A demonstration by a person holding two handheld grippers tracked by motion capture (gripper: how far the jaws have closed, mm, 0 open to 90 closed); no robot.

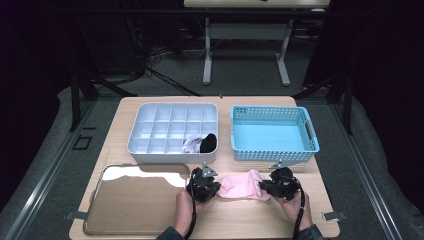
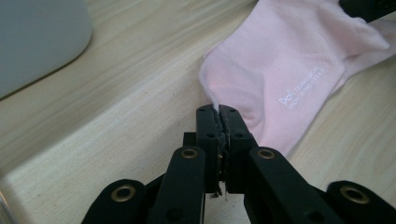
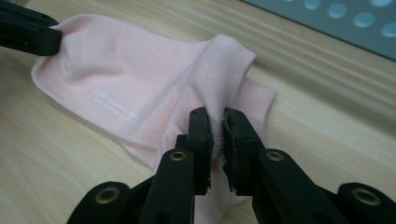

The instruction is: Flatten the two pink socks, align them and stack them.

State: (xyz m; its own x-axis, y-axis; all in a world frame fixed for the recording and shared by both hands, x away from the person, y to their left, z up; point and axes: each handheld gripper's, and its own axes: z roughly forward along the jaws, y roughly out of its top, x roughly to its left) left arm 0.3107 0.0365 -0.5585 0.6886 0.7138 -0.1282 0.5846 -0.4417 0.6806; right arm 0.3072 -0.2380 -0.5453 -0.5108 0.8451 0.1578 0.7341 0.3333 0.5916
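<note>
Your left tool (image 2: 218, 109) pinches the pink sock's (image 2: 285, 70) edge at its tip; your right tool (image 3: 217, 119) clamps a fold of its other end, both low over the worktop (image 1: 300, 170)

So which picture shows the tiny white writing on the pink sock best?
The left gripper view: the white writing sits large and sharp on the pink sock. The right gripper view shows the writing too, fainter and at a slant. In the high view the sock is too small for writing to show.
</note>
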